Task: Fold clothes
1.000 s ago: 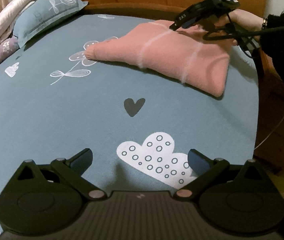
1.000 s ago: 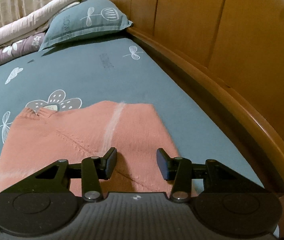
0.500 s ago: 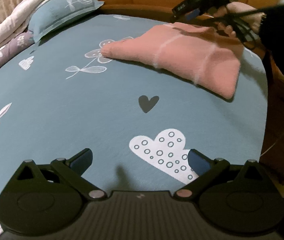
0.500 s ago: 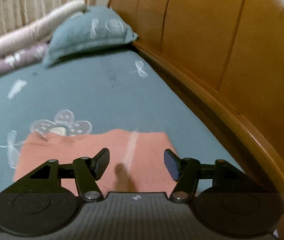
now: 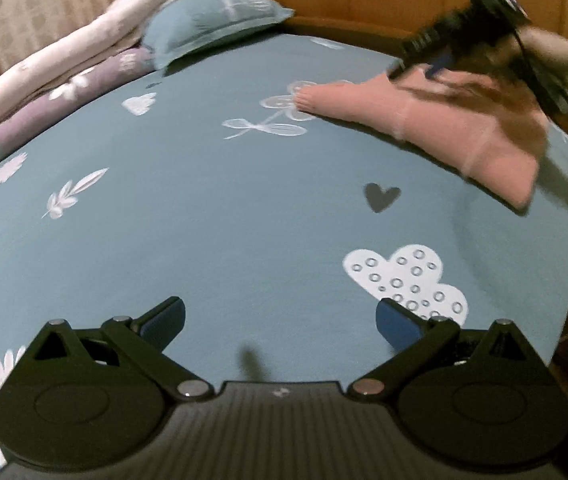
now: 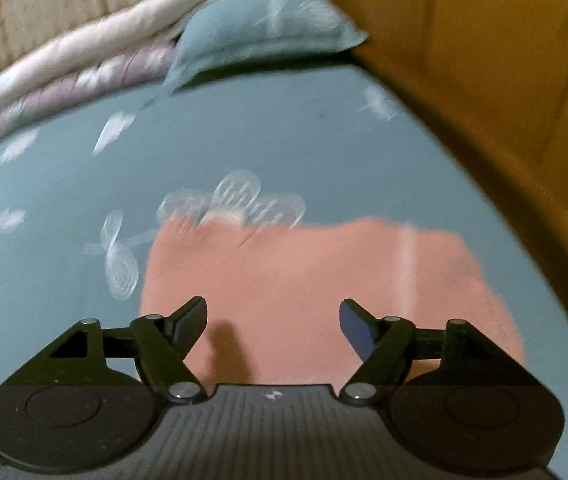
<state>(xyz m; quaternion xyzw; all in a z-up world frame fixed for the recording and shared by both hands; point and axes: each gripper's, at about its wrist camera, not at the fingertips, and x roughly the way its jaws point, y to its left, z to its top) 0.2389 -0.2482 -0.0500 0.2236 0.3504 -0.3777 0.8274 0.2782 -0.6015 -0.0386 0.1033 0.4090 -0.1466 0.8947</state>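
A folded pink sweater (image 5: 464, 136) with pale stripes lies on the blue patterned bedsheet (image 5: 204, 220) at the far right, near the headboard. My right gripper (image 6: 273, 322) hovers just above the sweater (image 6: 304, 276); its jaws are opening and nothing is between them. In the left wrist view the right gripper (image 5: 424, 60) appears blurred over the sweater's far edge, held by a hand (image 5: 544, 52). Wide open and with nothing in it, my left gripper (image 5: 280, 320) hangs over bare sheet, well short of the sweater.
A blue pillow (image 5: 212, 24) and rolled quilts (image 5: 44, 92) lie along the far left of the bed. The wooden headboard (image 6: 484, 60) runs along the right. A white cloud print (image 5: 404, 276) and a dark heart print (image 5: 380, 196) mark the sheet near the bed's right edge.
The right gripper's jaws widened and it drew back over the sweater, which now shows more in its view. The left gripper swung leftward over the sheet, jaws unchanged.
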